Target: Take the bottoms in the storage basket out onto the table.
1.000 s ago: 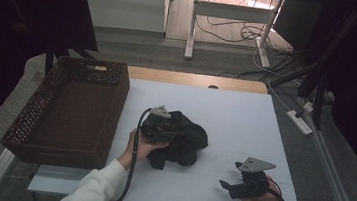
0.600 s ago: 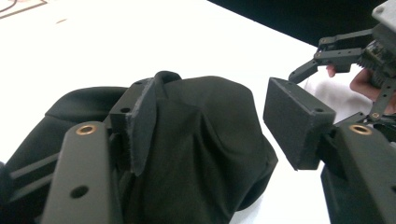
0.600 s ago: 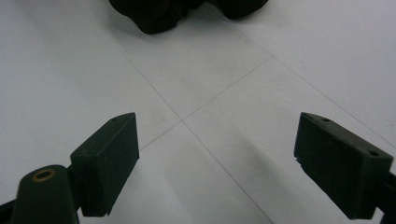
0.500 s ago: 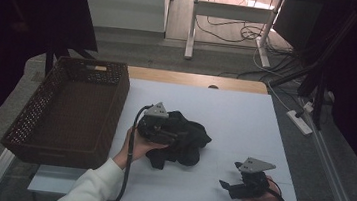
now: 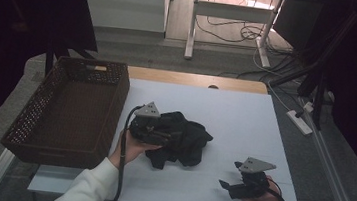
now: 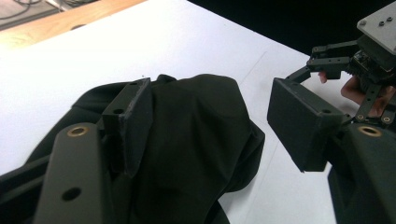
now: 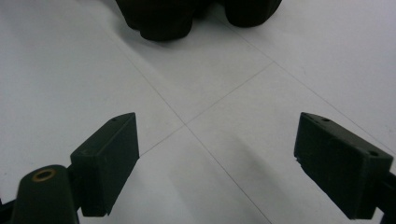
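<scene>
high: black cloth [image 5: 182, 138] bunched mid-tabletop, beside wicker basket [image 5: 72, 109]; soft, light, floppy, grab a raised fold | left view: left gripper [image 6: 210, 126] jaws just opening, wide apart, cloth between, pads off it, released | right view: right gripper [image 7: 217, 158] spread wide, empty, near front-right corner

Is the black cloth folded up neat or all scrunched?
Scrunched. The black cloth lies in a lumpy heap on the white table, with loose bulges and no flat, even edges. The left gripper view shows it bunched too.
</scene>
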Tool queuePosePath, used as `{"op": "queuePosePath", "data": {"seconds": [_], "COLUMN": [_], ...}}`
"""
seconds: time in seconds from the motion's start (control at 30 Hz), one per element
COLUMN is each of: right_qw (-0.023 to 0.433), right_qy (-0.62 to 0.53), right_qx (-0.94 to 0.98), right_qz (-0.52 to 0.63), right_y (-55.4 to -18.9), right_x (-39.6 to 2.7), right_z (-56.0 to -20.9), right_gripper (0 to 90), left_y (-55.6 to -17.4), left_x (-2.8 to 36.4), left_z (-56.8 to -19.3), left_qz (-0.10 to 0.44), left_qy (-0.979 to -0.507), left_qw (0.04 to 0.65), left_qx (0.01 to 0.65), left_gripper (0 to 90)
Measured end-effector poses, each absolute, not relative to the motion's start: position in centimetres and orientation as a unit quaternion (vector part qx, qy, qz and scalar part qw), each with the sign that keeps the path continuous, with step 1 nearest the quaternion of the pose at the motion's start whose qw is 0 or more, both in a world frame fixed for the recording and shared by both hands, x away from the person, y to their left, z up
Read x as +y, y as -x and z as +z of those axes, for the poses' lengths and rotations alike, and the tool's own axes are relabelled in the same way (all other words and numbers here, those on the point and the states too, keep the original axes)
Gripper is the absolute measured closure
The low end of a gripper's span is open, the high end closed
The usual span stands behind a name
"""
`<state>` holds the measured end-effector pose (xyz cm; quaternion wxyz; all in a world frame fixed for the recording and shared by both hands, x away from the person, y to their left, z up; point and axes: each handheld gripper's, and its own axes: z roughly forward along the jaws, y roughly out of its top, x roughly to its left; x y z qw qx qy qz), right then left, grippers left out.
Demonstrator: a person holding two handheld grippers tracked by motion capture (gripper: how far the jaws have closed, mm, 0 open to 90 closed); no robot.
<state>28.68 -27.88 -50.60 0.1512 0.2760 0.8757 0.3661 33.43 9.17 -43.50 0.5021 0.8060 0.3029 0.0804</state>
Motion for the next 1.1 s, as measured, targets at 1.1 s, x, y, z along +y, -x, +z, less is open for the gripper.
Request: {"op": "queuePosePath", "data": {"seconds": [1.1], "right_qw": [0.168], "right_qy": [-0.283], "right_qx": [0.854], "right_qz": [0.402], "right_y": [-28.3], "right_x": [-28.7], "right_z": [-49.6], "right_gripper": [14.1], "left_y": [-27.3], "left_x": [15.7], "left_z": [-41.4], "left_qz": [0.132], "left_qy": [-0.788], "left_qw": [0.498], "left_qx": [0.338], "left_gripper": [28.6]}}
